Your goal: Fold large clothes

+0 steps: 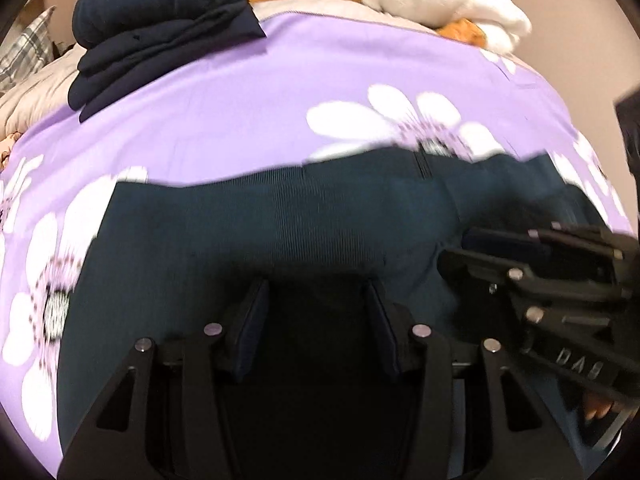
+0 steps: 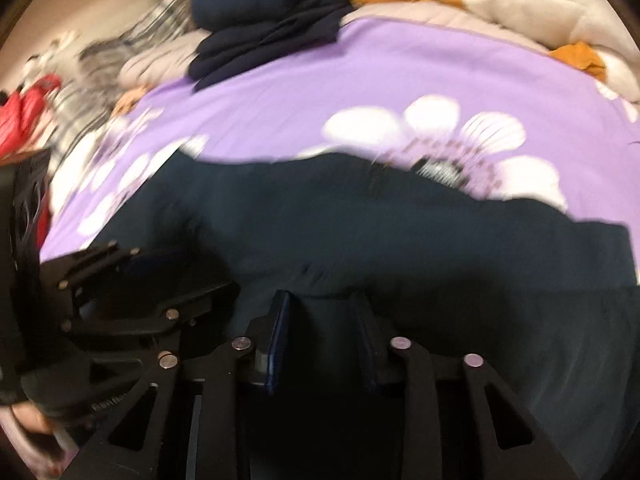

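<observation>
Left wrist view shows a dark teal garment (image 1: 280,232) spread on the purple flowered bedspread (image 1: 240,100), filling the lower half of the frame, its far edge running roughly level across the middle. The left gripper (image 1: 316,292) hangs low over the cloth with its jaws apart; I see dark fabric in the gap, but whether any of it is pinched I cannot tell. The right gripper (image 1: 472,252) reaches in from the right edge, just beside it, and its jaws are too blurred there to judge.

From the right wrist view the same garment (image 2: 360,232) lies across the centre, and the right gripper (image 2: 320,304) shows its pads (image 2: 280,336) parted over a small raised ridge of cloth. The left gripper (image 2: 132,264) sits at lower left.

A folded navy pile (image 1: 160,24) rests at the upper left, with a white and orange plush toy (image 1: 440,0) at the top right.

This looks like the pick-up stage of a fold: both tools at the near edge, likely needing to close on it together and carry it towards the far edge.
</observation>
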A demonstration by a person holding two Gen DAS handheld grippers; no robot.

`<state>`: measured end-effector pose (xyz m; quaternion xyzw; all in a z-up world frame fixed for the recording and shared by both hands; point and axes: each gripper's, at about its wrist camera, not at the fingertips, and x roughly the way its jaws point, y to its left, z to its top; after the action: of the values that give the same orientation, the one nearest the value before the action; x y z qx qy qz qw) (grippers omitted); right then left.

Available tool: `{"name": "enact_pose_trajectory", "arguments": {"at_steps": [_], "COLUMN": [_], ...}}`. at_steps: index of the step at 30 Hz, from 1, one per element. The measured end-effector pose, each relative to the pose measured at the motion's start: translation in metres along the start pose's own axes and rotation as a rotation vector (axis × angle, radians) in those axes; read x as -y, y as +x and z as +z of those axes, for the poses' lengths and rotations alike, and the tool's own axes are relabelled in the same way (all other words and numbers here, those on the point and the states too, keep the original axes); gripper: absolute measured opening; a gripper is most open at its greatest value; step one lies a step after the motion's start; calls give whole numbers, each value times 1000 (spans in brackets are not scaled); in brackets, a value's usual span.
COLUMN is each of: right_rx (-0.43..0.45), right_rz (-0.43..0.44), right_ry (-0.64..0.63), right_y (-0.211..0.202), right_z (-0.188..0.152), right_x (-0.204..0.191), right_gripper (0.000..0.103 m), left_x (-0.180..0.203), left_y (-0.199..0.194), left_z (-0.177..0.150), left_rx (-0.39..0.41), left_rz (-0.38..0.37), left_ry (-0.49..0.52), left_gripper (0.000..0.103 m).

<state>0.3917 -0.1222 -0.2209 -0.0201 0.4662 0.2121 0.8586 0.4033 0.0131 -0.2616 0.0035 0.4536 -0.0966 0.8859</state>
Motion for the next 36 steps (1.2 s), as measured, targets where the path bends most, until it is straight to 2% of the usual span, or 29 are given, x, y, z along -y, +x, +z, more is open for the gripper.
{"name": "enact_pose_trajectory", "arguments": {"at_steps": [2, 5, 8, 11, 13, 15, 16, 18, 20, 23, 29, 32, 36], "right_rx": [30, 61, 94, 147, 175, 177, 179, 184, 182, 184, 159, 130, 49], "right_rz": [-31, -32, -46, -2, 28, 44, 50, 47, 70, 99, 50, 4, -78], "right_ry": [29, 104, 157, 199, 214, 226, 232, 236, 251, 279, 256, 182, 131], "right_y": [5, 9, 3, -21, -45, -61, -72, -88, -103, -121, -144, -137, -104], "right_z": [9, 18, 21, 14, 7, 0, -6, -18, -34, -58, -110, -118, -116], "right_x": [6, 16, 23, 30, 36, 41, 43, 46, 49, 55, 46, 33, 26], "right_gripper": [22, 22, 22, 22, 23, 29, 36, 45, 57, 57, 58, 57, 57], "left_x": [-6, -17, -33, -41, -46, -47, -50, -52, -55, -54, -28, -7, 8], "left_y": [6, 12, 3, -18, -38, -54, -67, -84, -97, -116, -140, -128, -92], "left_z": [17, 36, 41, 37, 30, 18, 9, -8, -26, -53, -98, -108, -109], "left_rx": [20, 16, 5, 33, 43, 42, 45, 50, 57, 45, 54, 30, -35], "left_rz": [15, 48, 38, 14, 2, -3, -8, -17, -35, -50, -80, -68, -40], "left_ry": [-15, -79, -150, -163, -153, -149, -148, -159, -173, -178, -112, -39, -15], "left_gripper": [51, 50, 46, 47, 49, 53, 56, 74, 77, 77, 78, 78, 80]}}
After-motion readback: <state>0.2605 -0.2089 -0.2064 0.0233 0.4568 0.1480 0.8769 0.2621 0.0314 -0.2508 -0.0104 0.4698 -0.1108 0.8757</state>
